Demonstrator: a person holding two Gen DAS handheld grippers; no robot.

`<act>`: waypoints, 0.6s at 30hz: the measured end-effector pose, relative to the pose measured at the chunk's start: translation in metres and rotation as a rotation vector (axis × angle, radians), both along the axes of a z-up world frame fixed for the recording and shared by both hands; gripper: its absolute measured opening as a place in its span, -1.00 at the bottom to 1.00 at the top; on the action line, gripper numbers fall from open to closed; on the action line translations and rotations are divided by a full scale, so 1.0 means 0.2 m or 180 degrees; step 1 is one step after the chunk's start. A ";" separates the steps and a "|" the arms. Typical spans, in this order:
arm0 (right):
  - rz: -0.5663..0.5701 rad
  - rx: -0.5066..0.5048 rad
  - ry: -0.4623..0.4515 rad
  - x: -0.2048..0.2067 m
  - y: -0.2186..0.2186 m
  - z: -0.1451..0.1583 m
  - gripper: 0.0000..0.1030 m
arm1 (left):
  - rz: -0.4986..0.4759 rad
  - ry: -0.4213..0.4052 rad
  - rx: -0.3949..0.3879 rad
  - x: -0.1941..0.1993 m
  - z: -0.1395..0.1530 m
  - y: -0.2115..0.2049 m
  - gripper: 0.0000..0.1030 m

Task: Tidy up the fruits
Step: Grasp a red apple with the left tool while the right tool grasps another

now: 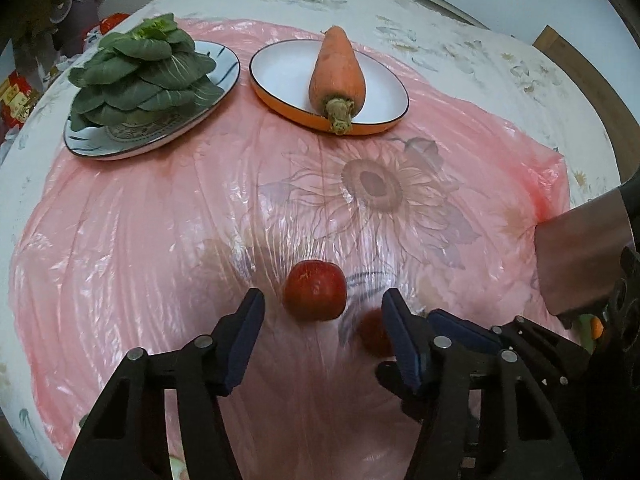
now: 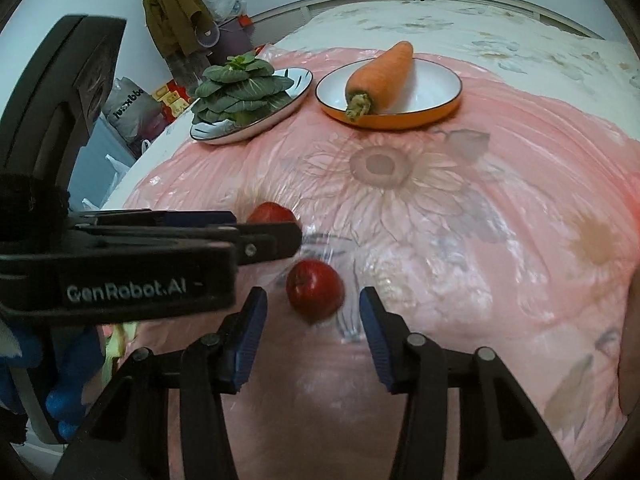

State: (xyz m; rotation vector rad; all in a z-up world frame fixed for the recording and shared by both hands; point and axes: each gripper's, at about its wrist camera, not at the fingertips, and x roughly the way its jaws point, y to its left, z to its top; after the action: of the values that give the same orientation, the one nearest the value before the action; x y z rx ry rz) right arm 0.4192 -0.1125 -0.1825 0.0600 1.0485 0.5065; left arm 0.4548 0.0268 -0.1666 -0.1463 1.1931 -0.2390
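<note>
Two red apples lie on the pink plastic sheet. In the left wrist view one apple [image 1: 315, 291] sits just ahead of my open left gripper [image 1: 322, 304]; the second apple [image 1: 374, 336] is partly hidden behind its right finger. In the right wrist view the near apple [image 2: 315, 291] sits between the tips of my open right gripper [image 2: 313, 300], and the other apple [image 2: 271, 213] shows behind the left gripper [image 2: 280, 236], which reaches in from the left. A carrot [image 1: 338, 76] lies in an orange-rimmed bowl [image 1: 280, 76]. Leafy greens [image 1: 142, 72] are stacked on a patterned plate [image 1: 120, 146].
The pink sheet [image 1: 160, 220] covers a floral bedspread. Both dishes stand at the far side. In the right wrist view clutter, bags and a hanging coat [image 2: 172, 12] stand beyond the bed's left edge. A brown object [image 1: 580, 248] is at the right in the left wrist view.
</note>
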 end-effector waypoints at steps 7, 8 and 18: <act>0.0111 -0.0204 -0.0041 0.06 0.07 -0.05 -0.09 | -0.0067 0.0060 -0.0012 0.04 -0.04 -0.02 -0.22; 0.0113 -0.0222 -0.0037 0.06 0.07 -0.06 -0.16 | -0.0080 0.0060 -0.0006 0.04 -0.04 -0.03 -0.29; 0.0049 -0.0084 0.0055 0.09 0.02 -0.08 -0.54 | -0.0149 0.0028 0.0031 0.03 -0.07 -0.03 -0.45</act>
State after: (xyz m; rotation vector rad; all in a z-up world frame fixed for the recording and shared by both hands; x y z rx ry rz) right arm 0.4375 -0.1093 -0.1992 0.0330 1.0730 0.5066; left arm 0.4614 0.0210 -0.1815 -0.1113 1.2071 -0.2737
